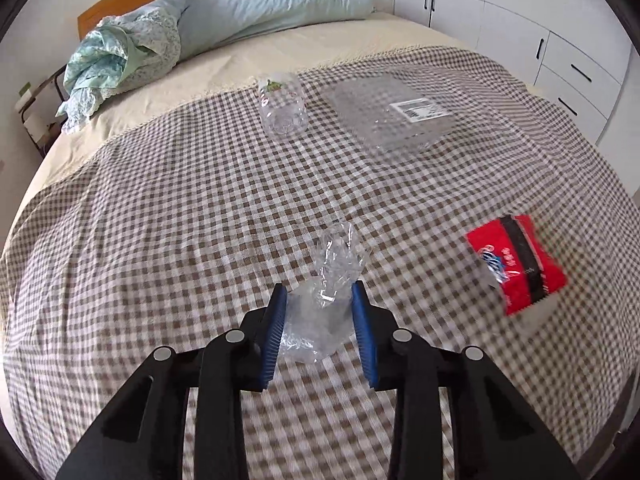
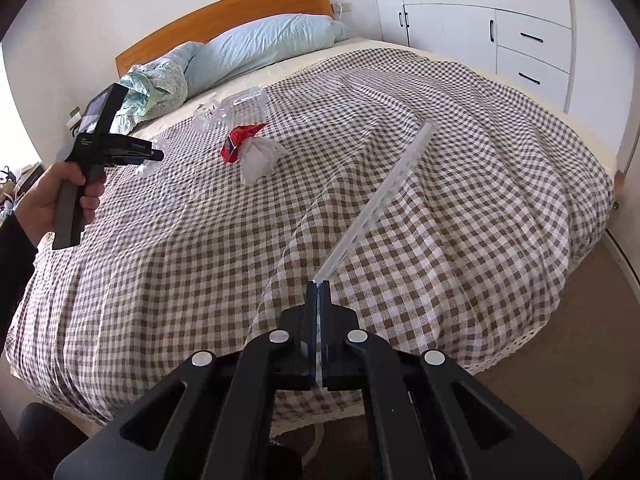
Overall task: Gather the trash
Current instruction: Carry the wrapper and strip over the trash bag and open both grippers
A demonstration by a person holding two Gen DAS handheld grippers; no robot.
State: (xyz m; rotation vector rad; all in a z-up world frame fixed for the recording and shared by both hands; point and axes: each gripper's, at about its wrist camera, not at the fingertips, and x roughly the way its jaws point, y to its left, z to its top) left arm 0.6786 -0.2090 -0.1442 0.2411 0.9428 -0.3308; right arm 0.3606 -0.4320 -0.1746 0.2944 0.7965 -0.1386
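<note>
My left gripper (image 1: pixel 319 295) is closed on a crumpled clear plastic wrapper (image 1: pixel 326 300), held just above the checked bedspread (image 1: pixel 160 216); it also shows in the right wrist view (image 2: pixel 154 155). My right gripper (image 2: pixel 319 285) is shut on the rim of a clear plastic bag (image 2: pixel 376 200), whose zip strip stretches away over the bed. On the bed lie a clear bottle (image 1: pixel 282 104), a clear plastic clamshell box (image 1: pixel 390 112), a red snack packet (image 1: pixel 516 264) and, in the right wrist view, a white crumpled bag (image 2: pixel 260 158).
A blue pillow (image 1: pixel 280 4) and bunched floral bedding (image 1: pixel 120 52) lie by the wooden headboard (image 2: pixel 224 16). White cupboards with drawers (image 2: pixel 500 32) stand beyond the bed's right side. Brown floor (image 2: pixel 560 360) lies at the bed's near right corner.
</note>
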